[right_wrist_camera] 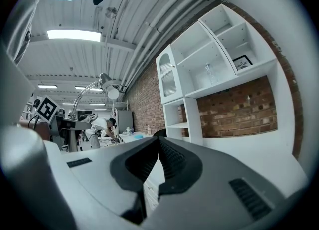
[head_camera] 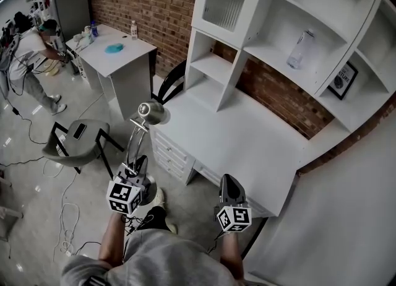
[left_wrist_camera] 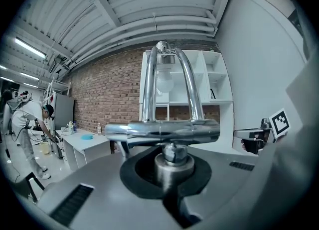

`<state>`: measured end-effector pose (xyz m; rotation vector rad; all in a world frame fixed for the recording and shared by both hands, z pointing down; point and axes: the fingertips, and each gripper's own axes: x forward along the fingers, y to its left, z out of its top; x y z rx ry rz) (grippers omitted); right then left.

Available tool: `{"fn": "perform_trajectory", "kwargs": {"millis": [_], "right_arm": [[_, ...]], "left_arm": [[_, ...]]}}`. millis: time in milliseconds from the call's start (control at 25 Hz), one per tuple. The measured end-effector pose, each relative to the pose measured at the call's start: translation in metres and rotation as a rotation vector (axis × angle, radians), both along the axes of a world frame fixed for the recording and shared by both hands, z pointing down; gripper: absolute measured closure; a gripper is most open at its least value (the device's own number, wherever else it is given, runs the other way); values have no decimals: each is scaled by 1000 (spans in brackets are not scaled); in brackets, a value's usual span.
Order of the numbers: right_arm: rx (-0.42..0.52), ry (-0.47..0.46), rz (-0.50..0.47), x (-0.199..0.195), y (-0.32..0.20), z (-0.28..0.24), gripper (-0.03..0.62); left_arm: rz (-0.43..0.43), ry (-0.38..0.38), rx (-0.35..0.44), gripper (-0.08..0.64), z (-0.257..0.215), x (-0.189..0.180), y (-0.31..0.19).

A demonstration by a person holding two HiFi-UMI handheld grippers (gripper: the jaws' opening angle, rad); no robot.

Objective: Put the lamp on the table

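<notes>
A chrome desk lamp (head_camera: 143, 124), with curved twin arms and a domed head, hangs in the air just left of the white desk (head_camera: 247, 139). My left gripper (head_camera: 135, 168) is shut on its lower stem. In the left gripper view the lamp's cross bar and stem (left_wrist_camera: 171, 149) sit clamped at the left gripper (left_wrist_camera: 172, 168), and the arms rise to the bulb (left_wrist_camera: 164, 81). My right gripper (head_camera: 230, 184) hovers at the desk's front edge, shut and holding nothing. The right gripper view shows the right gripper (right_wrist_camera: 158, 143) with jaws together and the lamp (right_wrist_camera: 106, 84) off to the left.
A white hutch (head_camera: 278, 43) stands on the desk's back, with a glass bottle (head_camera: 300, 48) and a framed picture (head_camera: 342, 79) on its shelves. A grey chair (head_camera: 79, 139) stands to the left. Cables (head_camera: 65, 216) trail on the floor. A person (head_camera: 28, 52) bends by a second white table (head_camera: 117, 56).
</notes>
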<state>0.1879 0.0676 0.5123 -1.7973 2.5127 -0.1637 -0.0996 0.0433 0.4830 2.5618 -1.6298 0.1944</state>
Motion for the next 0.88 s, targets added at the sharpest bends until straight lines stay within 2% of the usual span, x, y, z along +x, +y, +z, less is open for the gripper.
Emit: {"fn": "perform_trajectory", "kwargs": {"millis": [480, 600, 880], "right_arm": [[-3, 10, 19, 3, -67, 4, 569], [-1, 9, 34, 6, -89, 2, 569], [-11, 12, 65, 7, -138, -1, 569]], "left_arm": [[23, 24, -49, 560, 17, 8, -69], [31, 36, -40, 560, 17, 9, -94], [87, 32, -54, 560, 16, 19, -153]]}}
